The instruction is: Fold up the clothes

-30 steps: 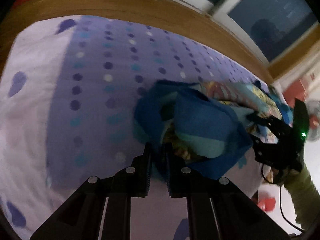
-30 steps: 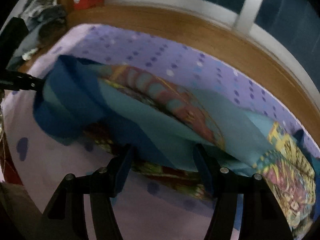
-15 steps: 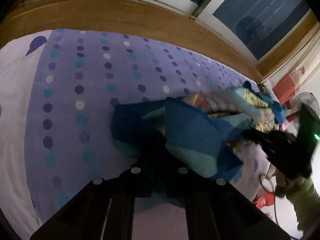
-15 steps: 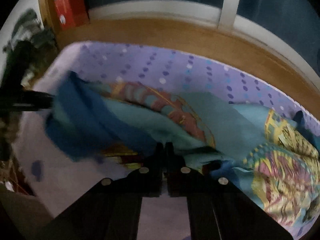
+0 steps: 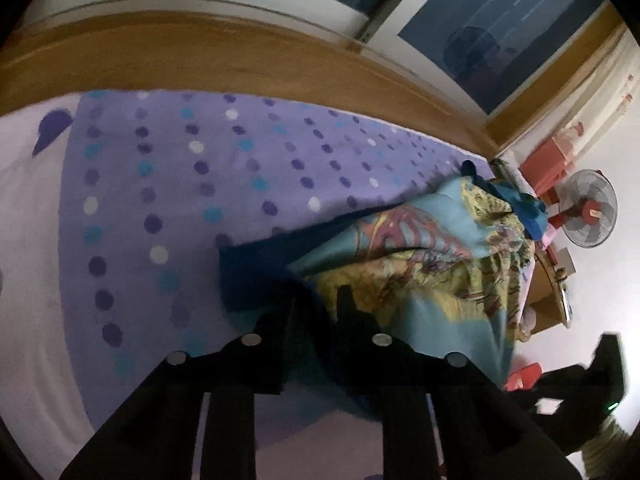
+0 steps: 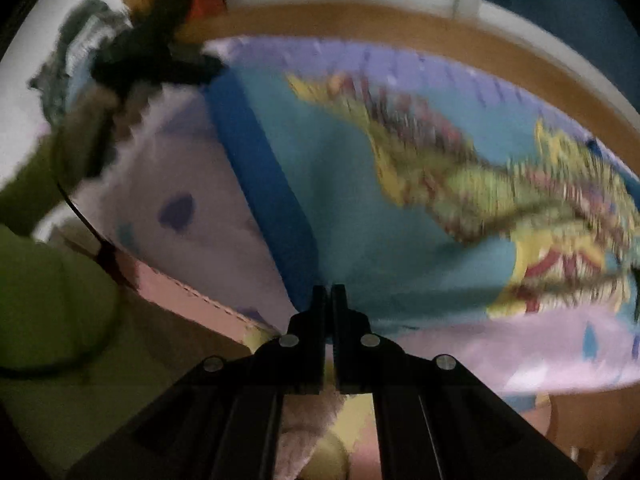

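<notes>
The garment, turquoise with a dark blue hem and a yellow-red print, lay on the bed, held by both tools, probably so it could be pulled taut for a fold. The right tool was clenched on the hem at 6 o'clock in its view. The left tool straddled the dark blue corner; its jaws were opening, and whether the pads still pressed the cloth could not be told. Beneath lay a lilac dotted bedsheet. At 12 o'clock ran a wooden ledge under a dark window; a fan stood at 3 o'clock.
</notes>
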A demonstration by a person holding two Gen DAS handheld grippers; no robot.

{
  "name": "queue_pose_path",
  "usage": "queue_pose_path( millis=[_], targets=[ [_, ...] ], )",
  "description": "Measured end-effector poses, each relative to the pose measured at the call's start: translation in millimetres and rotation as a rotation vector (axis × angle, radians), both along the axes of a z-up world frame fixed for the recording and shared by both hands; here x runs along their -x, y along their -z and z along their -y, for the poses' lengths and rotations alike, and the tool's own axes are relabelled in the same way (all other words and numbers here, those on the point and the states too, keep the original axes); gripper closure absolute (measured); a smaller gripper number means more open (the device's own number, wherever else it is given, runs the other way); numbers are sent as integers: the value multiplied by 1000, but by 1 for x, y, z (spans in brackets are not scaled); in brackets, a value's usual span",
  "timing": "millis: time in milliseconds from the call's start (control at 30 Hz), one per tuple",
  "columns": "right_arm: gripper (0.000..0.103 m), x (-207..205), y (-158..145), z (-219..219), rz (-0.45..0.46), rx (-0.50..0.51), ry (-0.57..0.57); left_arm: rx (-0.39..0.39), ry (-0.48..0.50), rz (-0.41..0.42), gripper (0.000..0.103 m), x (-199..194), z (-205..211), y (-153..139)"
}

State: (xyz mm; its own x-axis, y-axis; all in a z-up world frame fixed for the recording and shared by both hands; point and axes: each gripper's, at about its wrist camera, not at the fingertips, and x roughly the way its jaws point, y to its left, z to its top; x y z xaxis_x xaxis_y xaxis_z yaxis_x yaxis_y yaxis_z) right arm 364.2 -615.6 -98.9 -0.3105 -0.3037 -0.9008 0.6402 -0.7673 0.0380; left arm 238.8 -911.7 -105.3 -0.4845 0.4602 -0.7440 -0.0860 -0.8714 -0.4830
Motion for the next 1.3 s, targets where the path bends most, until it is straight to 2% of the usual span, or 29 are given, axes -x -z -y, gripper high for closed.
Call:
queue_pose_path(
  millis=[67,167,200,267,300,333,400,500,600,733,767,833,867,900,933,967,1000,1033,1100,1233,1300],
  targets=[
    [101,-3,12,1,3,-32,45,7,29,-18,75,2,-2,-8],
    [98,-6,-1,3,-35,-31,114,-17,88,-29,66,2,-1,-18],
    [91,-8,-9,5,-55,-27,120,-13,93,-30,62,0,0,-20],
    [69,-13,-27,9,-125,-5,126,30,76,-27,58,-4,6,-21],
    [48,-14,-32,12,-154,5,126,63,61,-21,57,-5,10,-19],
    [37,-15,-38,16,-187,18,117,81,44,-15,57,-4,13,-18],
    [36,-14,-41,20,-225,26,89,85,16,7,57,-2,19,-12],
    [36,6,-26,42,-242,-19,65,79,-11,65,55,2,25,-1],
    [36,26,-6,51,-210,-36,46,72,-10,91,55,5,23,10],
    [36,40,15,54,-178,-47,35,7,-15,123,55,19,15,24],
    [36,43,18,54,-172,-51,32,-15,-26,110,53,21,14,23],
    [36,45,24,53,-161,-65,36,-88,-27,121,53,29,10,26],
    [36,47,28,51,-156,-76,43,-127,-37,127,58,32,8,28],
    [37,50,32,49,-151,-87,50,-140,-43,126,83,35,5,29],
    [49,50,32,46,-146,-66,61,-147,-47,126,95,37,2,30],
    [66,51,32,42,-142,-43,73,-126,-48,121,99,39,-1,28],
    [93,51,29,40,-136,-30,84,-101,-52,99,99,39,-3,23],
    [102,51,25,37,-130,-19,96,-70,-53,60,99,39,-4,14],
    [102,47,15,36,-157,-24,88,-13,-56,-8,99,38,-5,-5],
    [102,30,-20,53,-152,62,-2,98,-106,-159,99,35,15,-57],
    [102,23,-33,71,-161,99,-61,154,-148,-208,101,34,34,-78]
  ],
)
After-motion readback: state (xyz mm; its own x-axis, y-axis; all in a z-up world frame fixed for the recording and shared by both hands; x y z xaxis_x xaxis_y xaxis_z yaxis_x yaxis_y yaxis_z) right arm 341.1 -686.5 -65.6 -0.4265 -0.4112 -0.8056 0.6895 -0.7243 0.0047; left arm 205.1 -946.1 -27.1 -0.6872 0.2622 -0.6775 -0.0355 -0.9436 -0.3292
